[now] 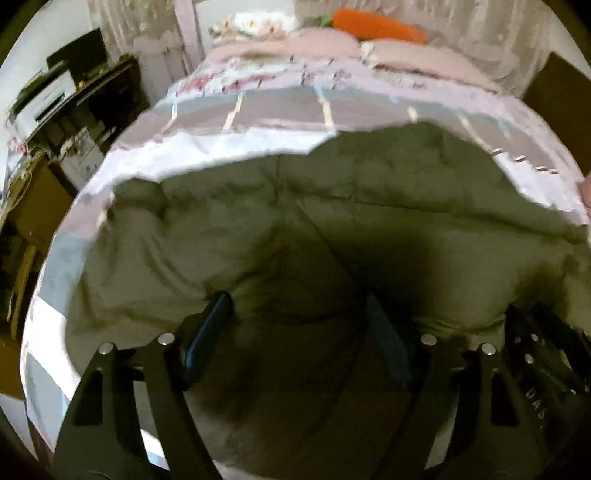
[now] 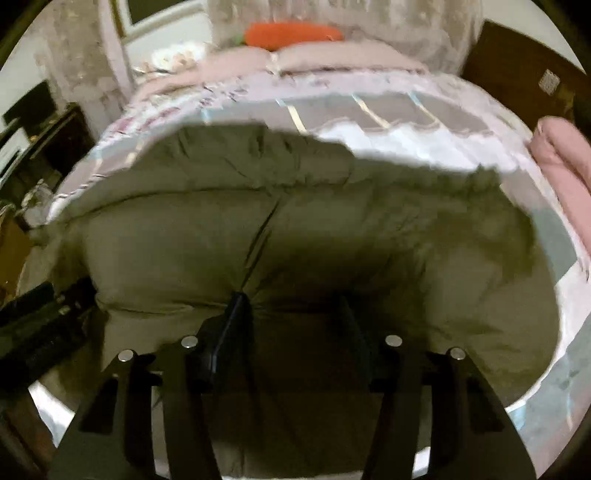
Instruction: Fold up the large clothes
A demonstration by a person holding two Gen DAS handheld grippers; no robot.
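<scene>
A large olive-green padded coat (image 1: 332, 229) lies spread on the bed and fills the lower part of both views (image 2: 295, 229). My left gripper (image 1: 299, 310) hovers just over its near part with jaws wide apart and nothing between them. My right gripper (image 2: 291, 306) is also open over the coat, beside a seam. The right gripper's body shows at the right edge of the left wrist view (image 1: 543, 350). The left gripper's body shows at the left edge of the right wrist view (image 2: 40, 325). Both views are motion-blurred.
The bed (image 1: 280, 114) has a striped grey and pink cover. Pink pillows (image 1: 321, 44) and an orange carrot plush (image 1: 376, 22) lie at its head. A pink folded cloth (image 2: 561, 155) sits at the right. Dark furniture (image 1: 74, 92) stands left of the bed.
</scene>
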